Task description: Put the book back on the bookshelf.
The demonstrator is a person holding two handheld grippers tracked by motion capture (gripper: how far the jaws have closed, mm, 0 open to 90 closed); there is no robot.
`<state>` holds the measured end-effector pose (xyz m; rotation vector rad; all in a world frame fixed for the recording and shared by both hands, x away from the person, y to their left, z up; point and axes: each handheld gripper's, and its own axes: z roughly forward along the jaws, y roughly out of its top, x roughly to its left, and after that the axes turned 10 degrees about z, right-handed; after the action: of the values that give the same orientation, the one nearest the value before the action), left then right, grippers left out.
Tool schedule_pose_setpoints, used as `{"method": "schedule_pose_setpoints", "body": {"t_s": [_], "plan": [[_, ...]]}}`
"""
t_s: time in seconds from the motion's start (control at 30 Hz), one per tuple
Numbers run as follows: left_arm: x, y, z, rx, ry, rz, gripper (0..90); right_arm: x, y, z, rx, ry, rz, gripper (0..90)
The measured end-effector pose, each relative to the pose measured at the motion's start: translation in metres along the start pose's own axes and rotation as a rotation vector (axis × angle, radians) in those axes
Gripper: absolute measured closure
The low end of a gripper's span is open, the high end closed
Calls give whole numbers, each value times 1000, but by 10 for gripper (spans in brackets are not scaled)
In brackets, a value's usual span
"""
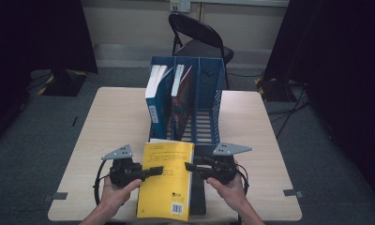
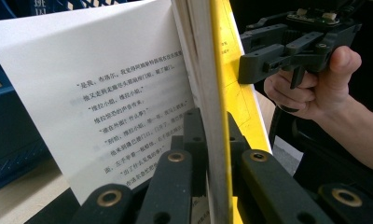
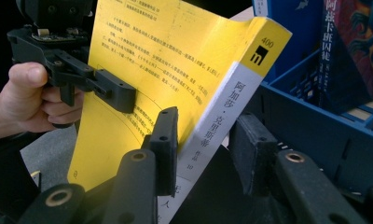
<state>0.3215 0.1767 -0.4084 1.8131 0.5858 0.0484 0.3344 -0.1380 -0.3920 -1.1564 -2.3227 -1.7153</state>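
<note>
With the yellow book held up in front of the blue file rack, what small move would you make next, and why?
Probably close the right gripper fully onto the spine of the yellow book. Its fingers straddle the spine, but one side looks clear of it. The left gripper is clamped on the page edge, so the book hangs from one side. The blue file rack has a free right slot waiting.

High view overhead facing forward, 2 gripper views close, facing opposite, sharing yellow book (image 1: 167,180)
</note>
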Motion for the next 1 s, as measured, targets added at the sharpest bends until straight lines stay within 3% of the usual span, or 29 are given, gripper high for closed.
{"method": "schedule_pose_setpoints", "body": {"t_s": [0.47, 0.7, 0.8, 1.0], "plan": [[-4, 17, -5, -31, 6, 41, 864, 3, 15, -8, -55, 29, -11, 689], [-11, 29, -6, -58, 29, 116, 867, 11, 33, -22, -94, 32, -90, 742], [-12, 25, -3, -60, 29, 115, 865, 10, 31, -24, -104, 30, -102, 752], [-12, 22, -4, -67, 18, 109, 858, 10, 27, -25, -105, 72, -115, 753]]}}
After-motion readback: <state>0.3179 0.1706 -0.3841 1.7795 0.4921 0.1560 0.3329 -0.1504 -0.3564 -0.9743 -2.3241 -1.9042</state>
